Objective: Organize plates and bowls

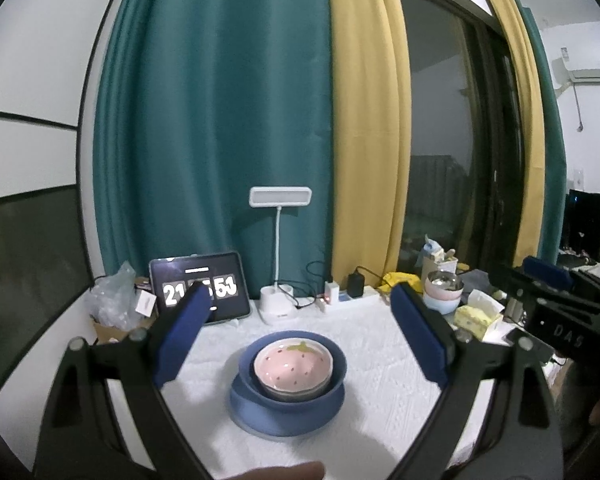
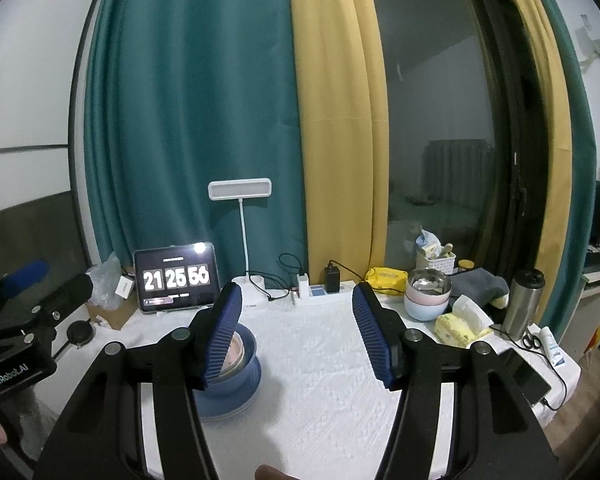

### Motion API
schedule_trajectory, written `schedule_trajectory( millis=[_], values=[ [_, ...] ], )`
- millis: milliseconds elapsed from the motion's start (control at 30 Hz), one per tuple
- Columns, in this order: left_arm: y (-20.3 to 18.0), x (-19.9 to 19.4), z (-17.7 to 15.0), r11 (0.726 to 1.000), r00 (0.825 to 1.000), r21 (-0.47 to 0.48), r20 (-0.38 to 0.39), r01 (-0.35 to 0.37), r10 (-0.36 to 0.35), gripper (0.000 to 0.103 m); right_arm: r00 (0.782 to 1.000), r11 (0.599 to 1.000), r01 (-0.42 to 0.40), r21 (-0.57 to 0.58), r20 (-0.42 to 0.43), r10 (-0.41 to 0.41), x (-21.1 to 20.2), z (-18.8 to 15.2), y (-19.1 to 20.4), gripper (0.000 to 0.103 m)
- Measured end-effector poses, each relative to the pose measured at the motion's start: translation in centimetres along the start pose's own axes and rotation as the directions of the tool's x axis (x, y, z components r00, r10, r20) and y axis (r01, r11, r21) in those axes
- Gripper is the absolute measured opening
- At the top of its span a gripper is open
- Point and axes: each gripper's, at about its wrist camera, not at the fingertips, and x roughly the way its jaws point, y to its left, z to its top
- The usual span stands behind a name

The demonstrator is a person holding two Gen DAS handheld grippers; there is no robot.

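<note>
One white cloth [image 1: 380, 360] covers the table before teal curtains [image 1: 220, 120]

A glossy glazed pink bowl [image 1: 293, 366] is nested in a smooth matt blue bowl [image 1: 296, 376]. Under them, a white textured cloth [image 1: 380, 360] is spread. Right of the pink bowl, a shiny, probably metal bowl [image 2: 427, 282] is seen, and ribbed blue pads [image 2: 374, 338].

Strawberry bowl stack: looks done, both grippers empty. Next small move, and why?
Probably swing the right gripper toward the stacked bowls at the table's far right and bring them to the pile. Both grippers stand open and empty, the strawberry bowl already sits nested in the blue bowl on the blue plate, and those bowls remain apart.
</note>
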Motion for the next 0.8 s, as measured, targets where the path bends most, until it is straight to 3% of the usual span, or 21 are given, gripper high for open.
schedule_trajectory(
  millis=[800],
  values=[
    [0.49,0.06,-0.28,1.0,1.0,-0.016,0.005,-0.019,0.019,0.092,1.0,1.0,0.006,0.017,0.0,-0.006,0.32,-0.02,-0.37,0.061]
  ],
)
